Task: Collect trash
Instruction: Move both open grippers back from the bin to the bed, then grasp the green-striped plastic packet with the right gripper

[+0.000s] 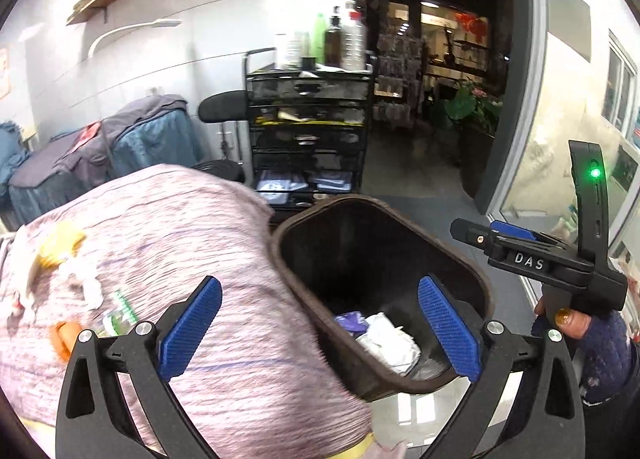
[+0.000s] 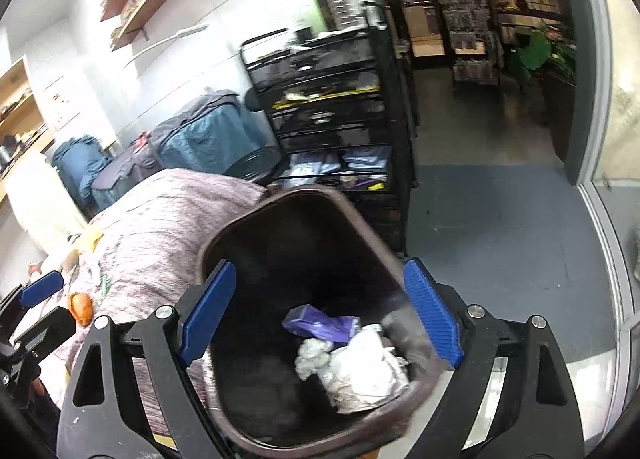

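A dark brown trash bin (image 1: 304, 219) stands beside a bed with a pink striped cover (image 1: 192, 243). Crumpled white paper (image 1: 390, 341) and a purple wrapper (image 1: 350, 319) lie in the bin; both show in the right wrist view, paper (image 2: 360, 369), wrapper (image 2: 320, 325), bin rim (image 2: 276, 195). My left gripper (image 1: 320, 333) is open and empty above the bin's left rim. My right gripper (image 2: 322, 327) is open and empty over the bin; it also shows in the left wrist view (image 1: 496, 235). Trash lies on the bed: white tissues (image 1: 80, 283), a yellow piece (image 1: 60, 245), a green-white wrapper (image 1: 120, 311), an orange piece (image 1: 64, 339).
A black drawer cart (image 1: 308, 127) with bottles on top stands behind the bin. Blue and grey covered bundles (image 1: 132, 139) sit against the wall. An open doorway (image 1: 432, 99) leads to a dark shop room with a plant (image 1: 472, 103). Grey floor (image 2: 500, 239) lies right of the bin.
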Motion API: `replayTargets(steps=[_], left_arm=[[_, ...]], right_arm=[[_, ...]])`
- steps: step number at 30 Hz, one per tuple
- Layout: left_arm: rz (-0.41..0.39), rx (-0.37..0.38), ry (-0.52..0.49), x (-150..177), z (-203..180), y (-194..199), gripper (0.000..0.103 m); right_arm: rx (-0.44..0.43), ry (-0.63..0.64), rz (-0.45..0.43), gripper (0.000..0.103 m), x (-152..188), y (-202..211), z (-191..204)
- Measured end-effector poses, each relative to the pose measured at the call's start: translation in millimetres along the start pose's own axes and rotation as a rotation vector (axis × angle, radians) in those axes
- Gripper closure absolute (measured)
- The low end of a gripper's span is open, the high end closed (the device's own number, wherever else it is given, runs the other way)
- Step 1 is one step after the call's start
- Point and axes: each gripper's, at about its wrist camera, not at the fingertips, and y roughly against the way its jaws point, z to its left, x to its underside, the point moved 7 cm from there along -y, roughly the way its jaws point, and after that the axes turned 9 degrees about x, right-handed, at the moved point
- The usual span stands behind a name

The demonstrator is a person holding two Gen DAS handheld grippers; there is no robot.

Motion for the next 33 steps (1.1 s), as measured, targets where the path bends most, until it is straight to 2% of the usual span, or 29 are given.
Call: replayTargets(steps=[11,20,26,33], left_arm=[[-0.017,-0.159,0.108,29,80,51,0.006],[0.012,-0.29,0.251,77,157,95,0.006],[0.034,-0.35,0.347,106,203,119,0.006],[0.065,-0.347,0.383,114,229,119,0.006]], right_arm=[[-0.181,0.163,0.03,0.015,10,-1,112],[-0.312,0.358,0.085,0.014,31,0,206],[-0.346,0.542,0.142,0.014,53,-4,265],[-0.314,0.816,0.201,0.014,81,-24,334]])
